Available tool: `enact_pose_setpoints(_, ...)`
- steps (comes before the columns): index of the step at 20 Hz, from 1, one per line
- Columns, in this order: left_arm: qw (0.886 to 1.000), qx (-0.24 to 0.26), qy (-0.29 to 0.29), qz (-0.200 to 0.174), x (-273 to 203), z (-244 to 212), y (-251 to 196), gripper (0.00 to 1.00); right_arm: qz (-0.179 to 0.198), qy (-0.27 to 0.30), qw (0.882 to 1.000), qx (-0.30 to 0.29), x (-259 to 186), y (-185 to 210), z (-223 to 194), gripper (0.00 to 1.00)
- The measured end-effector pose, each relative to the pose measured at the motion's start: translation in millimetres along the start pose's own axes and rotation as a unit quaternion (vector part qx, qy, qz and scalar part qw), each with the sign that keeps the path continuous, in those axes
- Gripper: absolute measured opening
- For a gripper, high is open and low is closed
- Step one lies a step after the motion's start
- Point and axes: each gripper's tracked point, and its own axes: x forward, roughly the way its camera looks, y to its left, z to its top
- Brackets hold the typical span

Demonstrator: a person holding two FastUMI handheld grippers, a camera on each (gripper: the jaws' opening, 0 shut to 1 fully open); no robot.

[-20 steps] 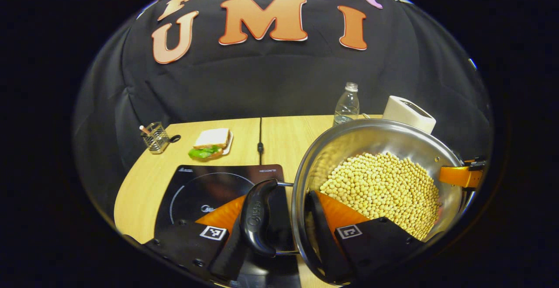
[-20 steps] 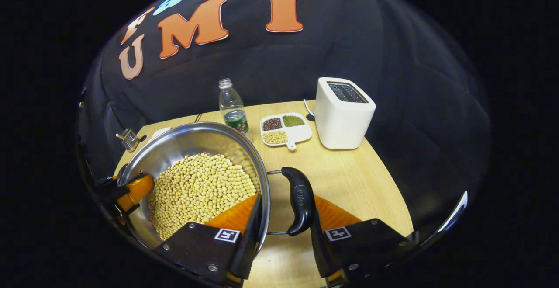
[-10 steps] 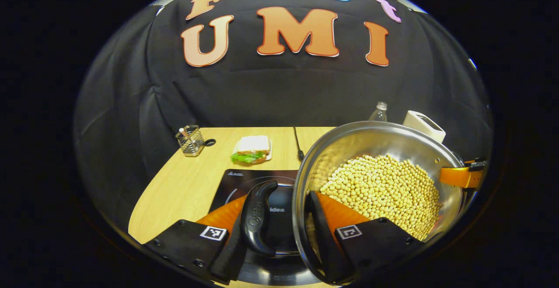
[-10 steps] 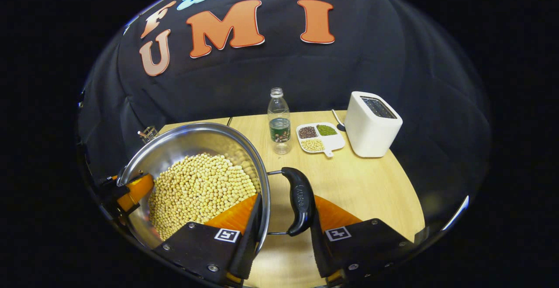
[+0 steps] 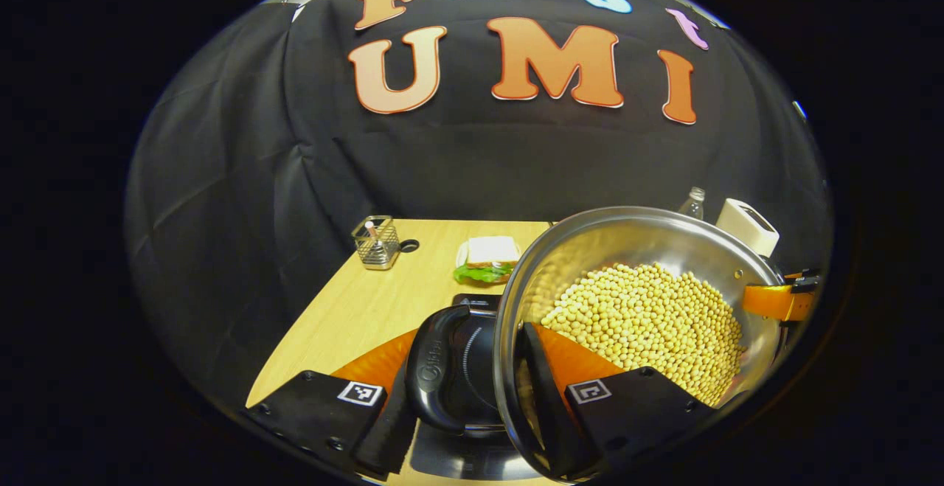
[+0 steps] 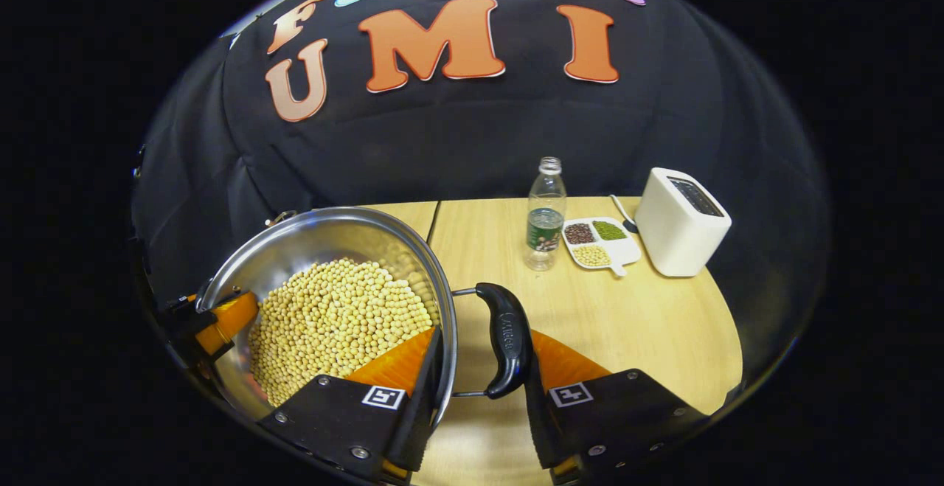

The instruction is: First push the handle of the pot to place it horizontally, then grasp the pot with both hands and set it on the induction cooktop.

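As the table swings rightward past both cameras against a second ago, the wide stainless steel pot [image 5: 649, 250] heaped with pale yellow soybeans [image 5: 649, 316] rides between the two tools, now over the black glass induction cooktop [image 5: 461, 460], which has slid from well left of the left gripper [image 5: 472, 390] to directly beneath it. The carry looks nearly complete; lowering remains. In the left gripper view, that gripper is closed about the pot's near side, one finger inside the rim, the other outside its black loop handle [image 5: 435, 368]. In the right gripper view, the right gripper [image 6: 479, 390] holds the opposite black handle [image 6: 505, 338] and wall the same way, with the other tool's finger hooked over the rim far left. Both handles lie horizontal.

Ahead of the right gripper, toward its right, a white box-shaped toaster [image 6: 682, 224] stands beside a white divided dish [image 6: 599, 241] with dark, green and yellow beans in separate compartments, and a clear plastic bottle [image 6: 546, 213] part-filled with water. Ahead of the left gripper sit a sandwich on a plate [image 5: 487, 257] and a small wire basket [image 5: 375, 241], contents unclear.
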Motion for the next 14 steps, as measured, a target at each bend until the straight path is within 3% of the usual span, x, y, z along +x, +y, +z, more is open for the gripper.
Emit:
enact_pose_setpoints(5,1.0,-0.006,0.007,0.012,24,-16,34,0.77,0.004,0.013,1.0,0.006,16,-7,5,0.57)
enact_pose_setpoints(14,0.999,-0.014,0.03,0.003,66,-48,47,0.77,-0.009,0.037,0.999,-0.013,20,-14,15,0.57)
